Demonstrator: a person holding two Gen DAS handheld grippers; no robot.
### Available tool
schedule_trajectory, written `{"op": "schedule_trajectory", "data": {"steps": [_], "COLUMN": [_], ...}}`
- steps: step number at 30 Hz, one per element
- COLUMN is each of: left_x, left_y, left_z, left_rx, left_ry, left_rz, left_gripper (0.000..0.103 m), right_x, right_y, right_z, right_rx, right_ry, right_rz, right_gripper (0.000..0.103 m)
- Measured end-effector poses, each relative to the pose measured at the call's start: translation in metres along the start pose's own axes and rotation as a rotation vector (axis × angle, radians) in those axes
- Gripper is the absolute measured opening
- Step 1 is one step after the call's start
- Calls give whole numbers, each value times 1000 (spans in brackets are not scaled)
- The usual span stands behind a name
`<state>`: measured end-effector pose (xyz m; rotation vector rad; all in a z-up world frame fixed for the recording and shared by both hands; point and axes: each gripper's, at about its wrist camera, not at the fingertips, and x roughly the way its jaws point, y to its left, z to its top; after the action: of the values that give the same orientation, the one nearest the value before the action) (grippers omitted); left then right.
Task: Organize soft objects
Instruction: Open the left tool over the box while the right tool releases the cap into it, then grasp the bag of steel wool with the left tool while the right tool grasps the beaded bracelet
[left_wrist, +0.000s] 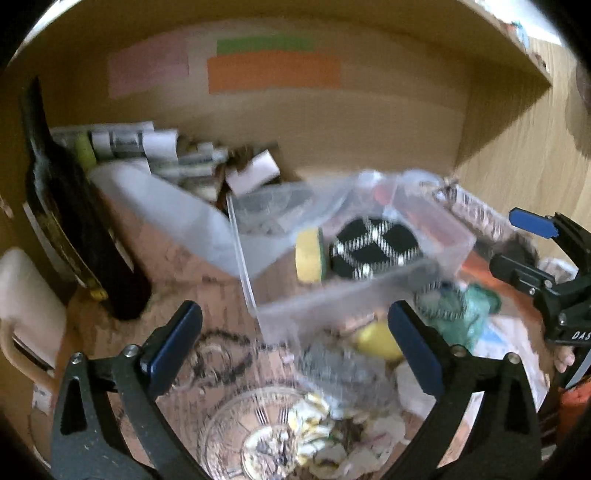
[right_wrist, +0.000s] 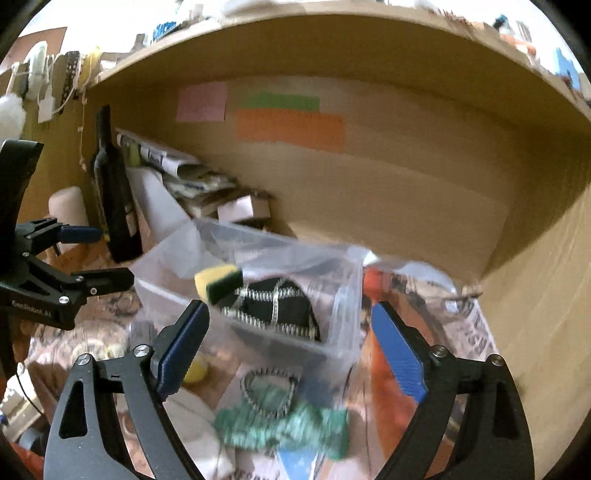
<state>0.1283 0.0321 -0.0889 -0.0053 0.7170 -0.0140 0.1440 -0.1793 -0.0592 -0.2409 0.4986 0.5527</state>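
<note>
A clear plastic bin (left_wrist: 351, 295) (right_wrist: 332, 332) stands on the cluttered desk. Inside it lie a yellow-green sponge (left_wrist: 308, 254) (right_wrist: 218, 282) and a black cloth with white checks (left_wrist: 375, 245) (right_wrist: 273, 306). A green knitted piece (right_wrist: 288, 424) (left_wrist: 465, 314) lies on the desk in front of the bin. A yellow soft ball (left_wrist: 376, 339) (right_wrist: 197, 371) lies near the bin's front. My left gripper (left_wrist: 295, 347) is open and empty, just short of the bin. My right gripper (right_wrist: 291, 350) is open and empty above the green piece; it shows at the right of the left view (left_wrist: 517, 243).
A dark wine bottle (left_wrist: 74, 221) (right_wrist: 114, 206) stands at the back left beside a white container (left_wrist: 166, 206) and stacked papers (left_wrist: 147, 147). A glass dish (left_wrist: 266, 435) with scraps sits near me. Orange items (right_wrist: 384, 362) and newspaper (right_wrist: 472, 332) lie right. Shelf walls (right_wrist: 535, 295) enclose the desk.
</note>
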Motion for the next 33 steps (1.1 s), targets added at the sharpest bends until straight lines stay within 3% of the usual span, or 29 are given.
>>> {"op": "schedule_trajectory", "data": {"steps": [6, 10, 11, 13, 17, 18, 19, 20, 23, 27, 29, 33], "left_x": [24, 31, 33, 37, 40, 39, 39, 40, 39, 34, 29, 16], "left_y": [-2, -5, -7, -12, -19, -20, -19, -19, -17, -14, -12, -7], "left_z": [-28, -37, -39, -41, -43, -43, -43, -42, -43, -43, -43, -40], "left_rx": [-22, -44, -46, -40, -28, -26, -22, -18, -28, -28, -27, -34], "left_ry": [114, 136, 138, 143, 127, 119, 119, 124, 130, 117, 102, 69], "left_rz": [-33, -73, -84, -95, -90, -88, -91, -95, -117, -106, -97, -77], "left_gripper": [102, 102, 102, 102, 100, 98, 88, 77, 64, 52, 41, 38], "right_x": [26, 42, 46, 54, 61, 60, 59, 59, 56, 50, 46, 40], "right_y": [4, 3, 1, -1, -2, -3, -4, -5, -9, -8, -6, -4], "right_z": [-34, -47, -50, -53, -56, -56, -56, -57, -57, -54, -53, -47], "right_rx": [48, 88, 103, 119, 128, 131, 130, 129, 134, 115, 99, 78], "right_ry": [134, 205, 222, 257, 286, 279, 275, 274, 255, 227, 212, 176], "right_rz": [44, 51, 50, 70, 77, 78, 74, 71, 71, 58, 55, 43], "right_gripper": [88, 85, 82, 67, 51, 46, 38, 36, 26, 16, 13, 12]}}
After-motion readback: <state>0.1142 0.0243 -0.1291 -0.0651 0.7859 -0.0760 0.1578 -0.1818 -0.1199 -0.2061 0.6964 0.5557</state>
